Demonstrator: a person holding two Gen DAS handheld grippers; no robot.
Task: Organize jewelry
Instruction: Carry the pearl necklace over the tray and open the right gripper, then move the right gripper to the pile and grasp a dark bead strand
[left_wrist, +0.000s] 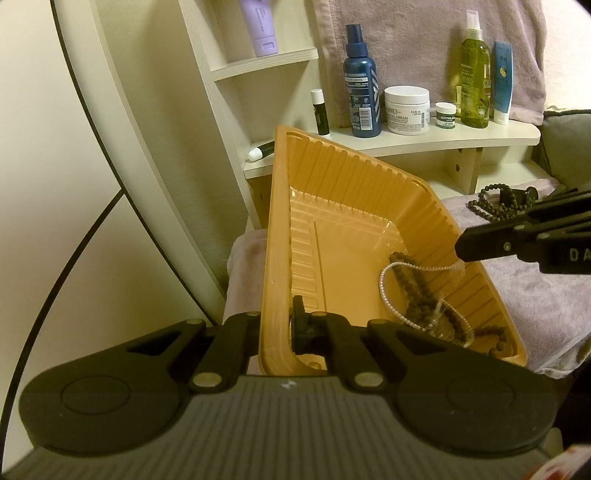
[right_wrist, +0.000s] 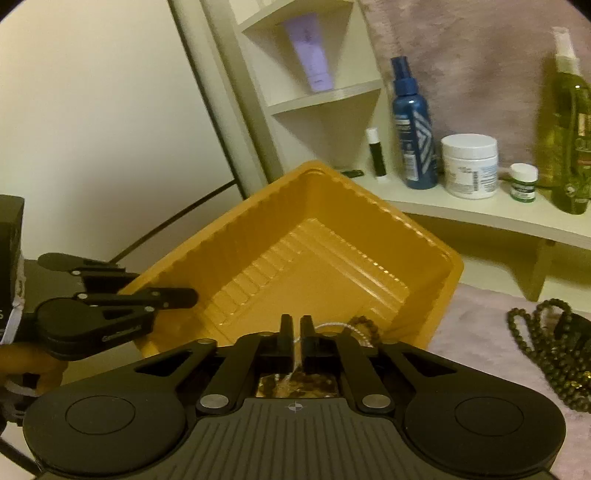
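The left claw (left_wrist: 275, 328), clamped on the orange tray's (left_wrist: 343, 177) near wall, steadies it while the right claw (right_wrist: 294, 334), slightly parted, hangs over the pearl strand (left_wrist: 384, 280) lying inside, dark bead necklace (right_wrist: 546, 354) waiting right.

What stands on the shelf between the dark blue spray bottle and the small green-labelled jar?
A wide white cream jar stands between the blue spray bottle and the small green-labelled jar on the shelf; both wrist views show it.

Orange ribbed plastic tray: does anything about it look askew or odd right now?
Yes. The orange ribbed plastic tray sits tilted, its near wall clamped by the left gripper. A white pearl strand and dark beaded necklace are bunched in its low corner, and a thin thread runs up to the right gripper.
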